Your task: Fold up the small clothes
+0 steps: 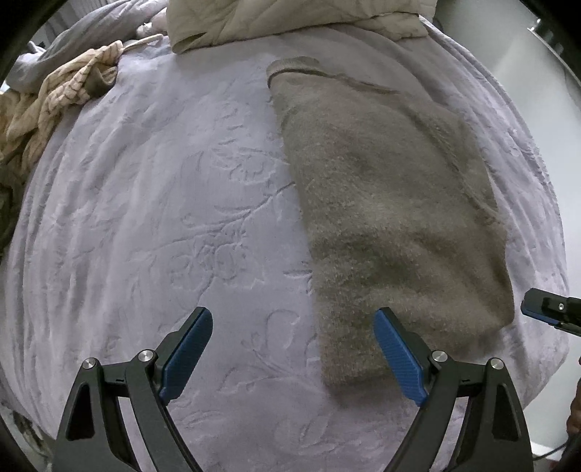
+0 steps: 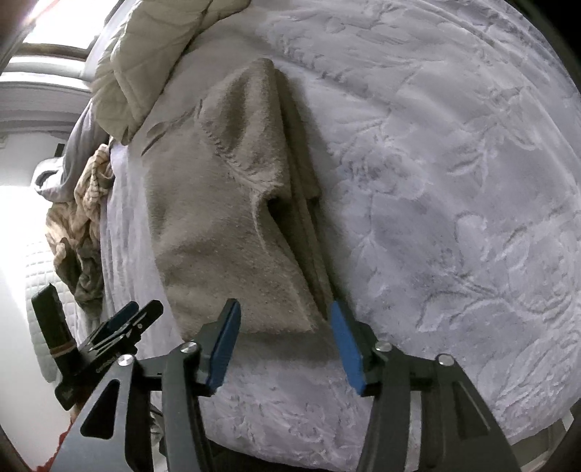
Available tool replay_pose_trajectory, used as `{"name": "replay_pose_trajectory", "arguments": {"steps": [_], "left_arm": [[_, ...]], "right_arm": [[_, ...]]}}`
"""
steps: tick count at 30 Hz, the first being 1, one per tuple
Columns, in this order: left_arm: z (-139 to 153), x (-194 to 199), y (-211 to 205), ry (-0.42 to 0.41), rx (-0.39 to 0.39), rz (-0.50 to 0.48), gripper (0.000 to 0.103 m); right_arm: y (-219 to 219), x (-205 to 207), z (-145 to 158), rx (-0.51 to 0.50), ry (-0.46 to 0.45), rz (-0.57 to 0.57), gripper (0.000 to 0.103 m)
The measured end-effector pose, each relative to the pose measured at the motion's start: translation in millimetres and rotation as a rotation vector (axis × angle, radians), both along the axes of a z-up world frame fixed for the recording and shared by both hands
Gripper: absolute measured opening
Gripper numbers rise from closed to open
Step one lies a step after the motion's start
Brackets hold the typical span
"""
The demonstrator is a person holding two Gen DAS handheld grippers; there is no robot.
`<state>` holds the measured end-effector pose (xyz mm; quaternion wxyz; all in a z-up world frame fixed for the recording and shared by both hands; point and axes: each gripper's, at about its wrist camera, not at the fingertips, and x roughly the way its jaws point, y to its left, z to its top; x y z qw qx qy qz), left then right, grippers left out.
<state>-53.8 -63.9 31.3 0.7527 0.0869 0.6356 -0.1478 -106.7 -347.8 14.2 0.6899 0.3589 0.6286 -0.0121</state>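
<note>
Left wrist view: sweater (image 1: 392,203) lies folded lengthwise near bed's (image 1: 163,203) right edge; left gripper (image 1: 294,348) and right gripper (image 2: 285,345) gape empty. Probably the crosswise fold is next: pinch near hem corners, carry toward the far end.

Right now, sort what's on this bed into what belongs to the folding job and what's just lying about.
Belongs to the job:
- fuzzy grey-brown garment, lying folded lengthwise on the bed
- left hand-held gripper, open
- right hand-held gripper, open at the garment's near edge

Just lying about:
- striped beige clothing, crumpled
- cream quilt
- lavender embossed blanket underneath
</note>
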Motion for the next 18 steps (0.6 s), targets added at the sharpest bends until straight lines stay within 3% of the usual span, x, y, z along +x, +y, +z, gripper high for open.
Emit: {"name": "replay_pose_trajectory", "arguments": {"steps": [6, 9, 14, 18], "left_arm": [[1, 0, -4, -0.006, 0.015, -0.008, 0.091], [-1, 1, -6, -0.002, 0.021, -0.009, 0.091], [-5, 4, -8, 0.011, 0.019, -0.006, 0.091], [-7, 6, -11, 0.002, 0.028, -0.014, 0.103]], "right_arm": [[0, 6, -2, 0.005, 0.004, 0.008, 0.060], [-3, 11, -2, 0.006, -0.004, 0.007, 0.073], [-8, 21, -4, 0.002, -0.013, 0.012, 0.073], [-11, 34, -6, -0.001, -0.018, 0.029, 0.073]]}}
